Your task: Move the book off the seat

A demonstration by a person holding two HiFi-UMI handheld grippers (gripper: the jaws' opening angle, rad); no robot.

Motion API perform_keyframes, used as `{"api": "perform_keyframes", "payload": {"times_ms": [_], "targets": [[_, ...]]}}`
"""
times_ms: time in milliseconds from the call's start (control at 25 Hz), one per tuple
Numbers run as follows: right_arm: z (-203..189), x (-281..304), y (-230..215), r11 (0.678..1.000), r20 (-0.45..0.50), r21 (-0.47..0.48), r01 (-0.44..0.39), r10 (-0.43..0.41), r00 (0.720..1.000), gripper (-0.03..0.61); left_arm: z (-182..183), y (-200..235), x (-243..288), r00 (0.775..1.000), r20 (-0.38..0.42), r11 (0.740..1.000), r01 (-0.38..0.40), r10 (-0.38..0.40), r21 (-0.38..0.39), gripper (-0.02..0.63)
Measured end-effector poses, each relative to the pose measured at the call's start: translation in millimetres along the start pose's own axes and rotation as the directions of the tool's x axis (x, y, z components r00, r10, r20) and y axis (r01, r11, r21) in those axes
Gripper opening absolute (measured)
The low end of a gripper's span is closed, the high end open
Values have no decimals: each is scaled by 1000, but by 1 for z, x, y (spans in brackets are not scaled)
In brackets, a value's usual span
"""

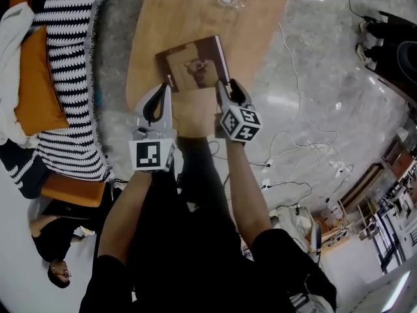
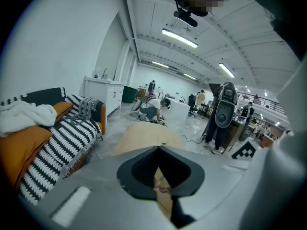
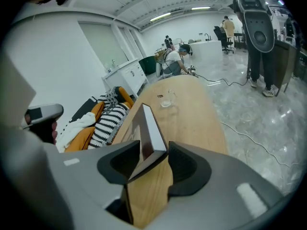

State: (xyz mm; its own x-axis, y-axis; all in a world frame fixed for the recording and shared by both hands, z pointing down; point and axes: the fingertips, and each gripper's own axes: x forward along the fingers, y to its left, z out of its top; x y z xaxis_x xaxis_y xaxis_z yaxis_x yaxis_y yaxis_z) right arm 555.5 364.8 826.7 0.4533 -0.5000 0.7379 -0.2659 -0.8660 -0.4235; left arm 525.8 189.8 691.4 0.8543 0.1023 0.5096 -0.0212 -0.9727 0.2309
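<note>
Book (image 1: 193, 64) looks stiff, thickish, probably light; pinch the near edge by the corner. Right gripper (image 3: 158, 162) jaws are spread around that corner. Left gripper (image 1: 166, 90) jaws are pressed together.

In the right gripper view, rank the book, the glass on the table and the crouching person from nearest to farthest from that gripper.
1. book, between the jaws.
2. glass, farther along the table.
3. crouching person, far back in the room.

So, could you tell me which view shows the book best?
The head view: the book shows nearly its whole cover. The right gripper view gives one corner between jaws; the left gripper view, a sliver.
</note>
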Motion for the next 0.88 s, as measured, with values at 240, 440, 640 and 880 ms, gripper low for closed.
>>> {"api": "perform_keyframes", "payload": {"times_ms": [240, 440, 640, 880], "targets": [[-15, 24, -24, 999, -8, 25, 20, -20, 1000, 198, -21, -2, 4, 1000, -12, 1000, 6, -5, 19, 6], [-35, 42, -40, 999, -57, 15, 37, -36, 998, 198, -34, -3, 5, 1000, -30, 1000, 2, -1, 12, 6], [-32, 44, -41, 999, -46, 12, 40, -39, 998, 191, -33, -5, 2, 1000, -27, 1000, 1, -1, 12, 6], [-26, 15, -22, 997, -53, -18, 72, -72, 996, 9, -15, -13, -14, 1000, 3, 1000, 5, -5, 22, 6]]}}
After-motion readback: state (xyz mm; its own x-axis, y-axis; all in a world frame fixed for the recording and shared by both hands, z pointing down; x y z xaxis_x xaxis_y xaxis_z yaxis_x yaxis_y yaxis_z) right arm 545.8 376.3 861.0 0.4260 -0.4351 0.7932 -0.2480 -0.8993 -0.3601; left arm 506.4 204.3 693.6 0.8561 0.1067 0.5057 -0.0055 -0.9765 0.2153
